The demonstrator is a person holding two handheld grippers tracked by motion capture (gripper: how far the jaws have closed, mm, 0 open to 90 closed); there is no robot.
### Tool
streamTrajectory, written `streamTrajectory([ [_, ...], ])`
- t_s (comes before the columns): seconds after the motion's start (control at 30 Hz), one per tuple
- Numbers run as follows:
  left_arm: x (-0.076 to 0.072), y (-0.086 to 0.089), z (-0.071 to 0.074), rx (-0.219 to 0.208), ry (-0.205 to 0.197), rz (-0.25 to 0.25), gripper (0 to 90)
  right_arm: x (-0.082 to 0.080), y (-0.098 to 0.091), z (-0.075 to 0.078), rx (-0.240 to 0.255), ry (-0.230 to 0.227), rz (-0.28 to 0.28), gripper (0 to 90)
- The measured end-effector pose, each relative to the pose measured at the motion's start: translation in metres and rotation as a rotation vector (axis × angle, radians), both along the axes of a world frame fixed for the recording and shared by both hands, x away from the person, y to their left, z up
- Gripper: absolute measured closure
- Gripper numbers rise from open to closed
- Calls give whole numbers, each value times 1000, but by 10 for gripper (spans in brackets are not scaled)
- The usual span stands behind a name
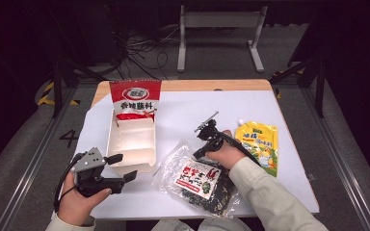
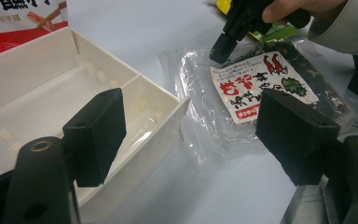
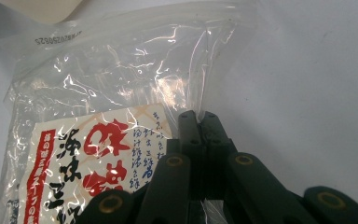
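Right gripper [image 3: 198,122]: clenched on clear seaweed bag [image 3: 121,93] edge, pinch evident in its own view. Left gripper [image 1: 118,167]: released, beside white tray [image 1: 130,139], per high view.

Code "20250825" on clear seaweed bag [image 3: 121,70], "4" on floor [image 1: 69,138]

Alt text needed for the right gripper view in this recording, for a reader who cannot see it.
The right gripper has its two black jaws pinched shut on the edge of a clear plastic seaweed bag, beside the bag's white label with red and black characters. The bag lies on a white table, and a corner of a cream tray shows at the top left.
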State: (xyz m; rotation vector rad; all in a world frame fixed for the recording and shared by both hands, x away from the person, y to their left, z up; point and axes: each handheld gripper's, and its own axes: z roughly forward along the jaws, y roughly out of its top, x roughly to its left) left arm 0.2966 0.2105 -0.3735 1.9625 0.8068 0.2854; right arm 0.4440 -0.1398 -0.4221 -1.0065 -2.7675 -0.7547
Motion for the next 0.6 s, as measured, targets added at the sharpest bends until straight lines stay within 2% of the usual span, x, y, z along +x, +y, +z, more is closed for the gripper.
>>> streamTrajectory([
  [0.13, 1, -2, 0, -2, 3, -5, 251, -3, -8, 10, 41, -8, -10, 892],
  [0.27, 3, -4, 0, 1, -2, -10, 252, -10, -21, 29, 105, -31, -16, 892],
  [0.5, 6, -10, 0, 7, 2, -29, 251, -20, -44, 57, 191, -104, -60, 894],
  [0.6, 7, -12, 0, 2, 7, -28, 251, -26, -52, 71, 221, -151, -72, 895],
])
